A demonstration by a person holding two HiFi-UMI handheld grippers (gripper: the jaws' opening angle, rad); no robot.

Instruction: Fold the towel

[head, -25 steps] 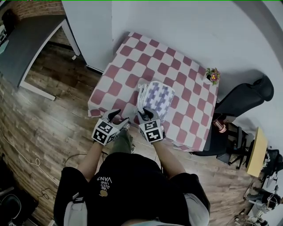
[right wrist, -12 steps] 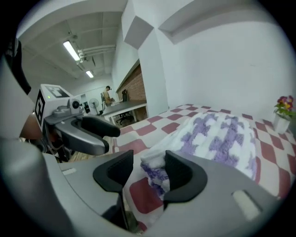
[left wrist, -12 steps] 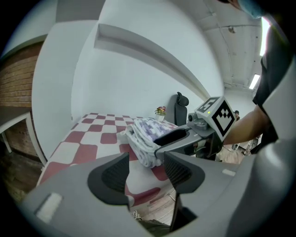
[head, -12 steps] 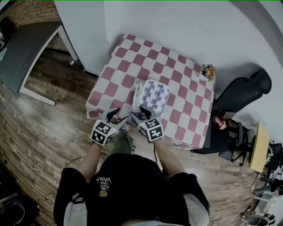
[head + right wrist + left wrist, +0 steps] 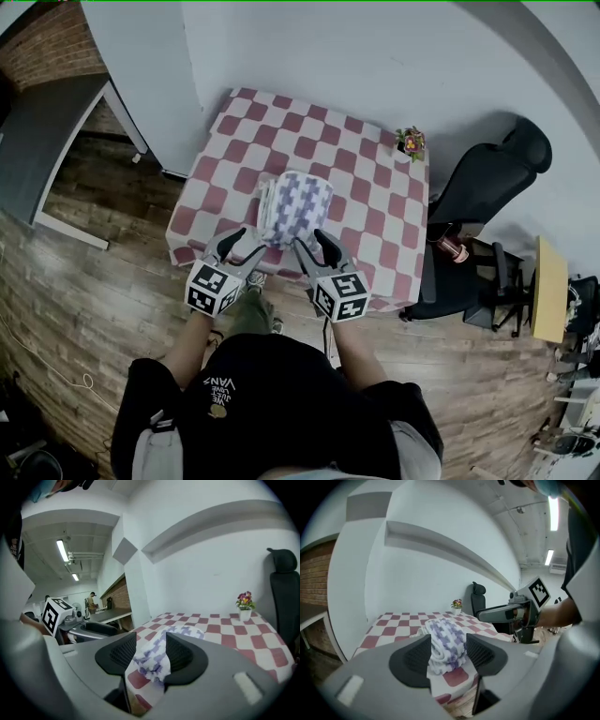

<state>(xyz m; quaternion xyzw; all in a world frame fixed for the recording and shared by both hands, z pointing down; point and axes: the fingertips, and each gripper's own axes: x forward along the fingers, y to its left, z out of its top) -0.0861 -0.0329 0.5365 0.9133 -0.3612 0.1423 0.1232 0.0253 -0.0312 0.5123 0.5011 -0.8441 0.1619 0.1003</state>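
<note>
The worktop [image 5: 375, 197] is a square table covered by a red-and-white checked cloth [image 5: 220, 183] that hangs over its near edge and its left side. It stands on a wood-plank floor [image 5: 103, 281], its far side near a white wall [image 5: 356, 66]. On the cloth lies the towel [image 5: 295, 202], white with a lilac cross pattern, folded into a thick, soft bundle whose stacked layers show along its left side; it sits about midway across and nearer the front edge than the back. A small flower pot [image 5: 410, 143] with pink and yellow blooms stands upright at the far right corner, well apart from the towel.
</note>
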